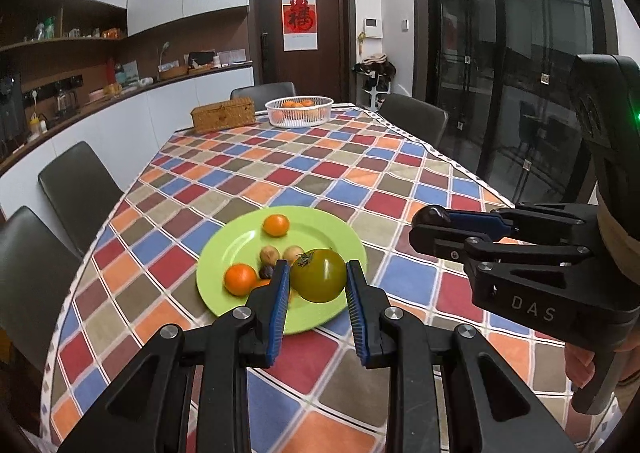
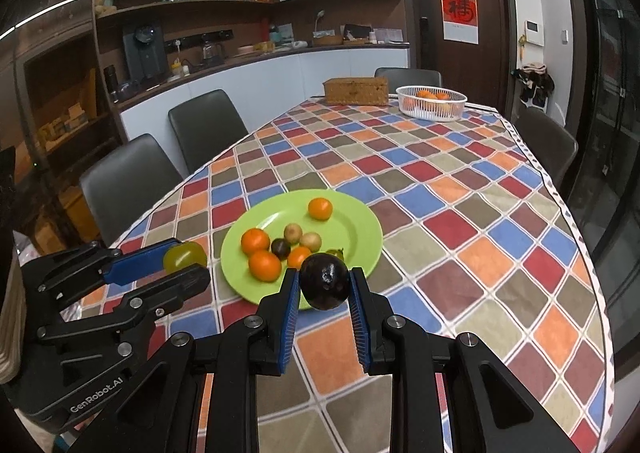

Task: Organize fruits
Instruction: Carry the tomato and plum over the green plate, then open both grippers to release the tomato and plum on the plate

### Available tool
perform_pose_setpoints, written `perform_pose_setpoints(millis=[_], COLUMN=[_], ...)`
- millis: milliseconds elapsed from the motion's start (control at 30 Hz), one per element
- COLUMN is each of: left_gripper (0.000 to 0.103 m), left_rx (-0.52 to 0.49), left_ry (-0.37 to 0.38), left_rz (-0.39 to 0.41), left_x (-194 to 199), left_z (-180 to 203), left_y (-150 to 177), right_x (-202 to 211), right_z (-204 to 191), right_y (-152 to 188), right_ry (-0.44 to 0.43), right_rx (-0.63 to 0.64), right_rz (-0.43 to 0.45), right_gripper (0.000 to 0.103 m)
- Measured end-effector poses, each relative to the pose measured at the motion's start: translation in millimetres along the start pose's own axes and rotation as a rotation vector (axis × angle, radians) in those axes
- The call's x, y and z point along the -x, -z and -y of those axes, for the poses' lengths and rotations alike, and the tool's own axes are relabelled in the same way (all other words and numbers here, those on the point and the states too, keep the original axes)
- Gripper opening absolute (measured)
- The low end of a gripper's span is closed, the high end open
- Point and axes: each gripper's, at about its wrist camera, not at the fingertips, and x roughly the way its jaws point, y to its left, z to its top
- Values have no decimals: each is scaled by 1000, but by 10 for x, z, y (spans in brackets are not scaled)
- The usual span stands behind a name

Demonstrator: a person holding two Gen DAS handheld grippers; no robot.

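A green plate [image 1: 332,231] [image 2: 360,229] on the checked tablecloth holds several oranges [image 2: 255,241], two small brown fruits [image 2: 293,232] and a small dark one [image 2: 281,248]. My left gripper [image 1: 318,267] is shut on a green tomato [image 1: 320,283], lifted just above the plate's near side. In the right wrist view the left gripper [image 2: 192,259] shows at the left with the tomato [image 2: 185,255] in it. My right gripper [image 2: 325,273] is shut on a dark, near-black round fruit [image 2: 325,289] over the plate's near rim. It also shows in the left wrist view [image 1: 424,229].
At the table's far end stand a white slatted basket [image 1: 299,121] [image 2: 431,111] with oranges in it and a wicker box [image 1: 223,115] [image 2: 355,91]. Dark chairs [image 1: 80,181] [image 2: 132,181] line both long sides. A counter runs along the left wall.
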Motion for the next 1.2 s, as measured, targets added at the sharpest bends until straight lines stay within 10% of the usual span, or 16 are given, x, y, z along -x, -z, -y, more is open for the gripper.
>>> perform_pose_setpoints(millis=[533, 1200], left_gripper=[28, 28], left_rx=[-7, 11], left_ry=[-16, -27], left_rz=[-11, -233], left_x=[-534, -1637], left_z=[-456, -856], left_y=[-230, -160], right_x=[-683, -1713], right_z=[18, 162], right_y=[-289, -363], right_ry=[17, 16], right_rx=[-8, -57], right_rz=[-59, -223], right_gripper=[26, 26])
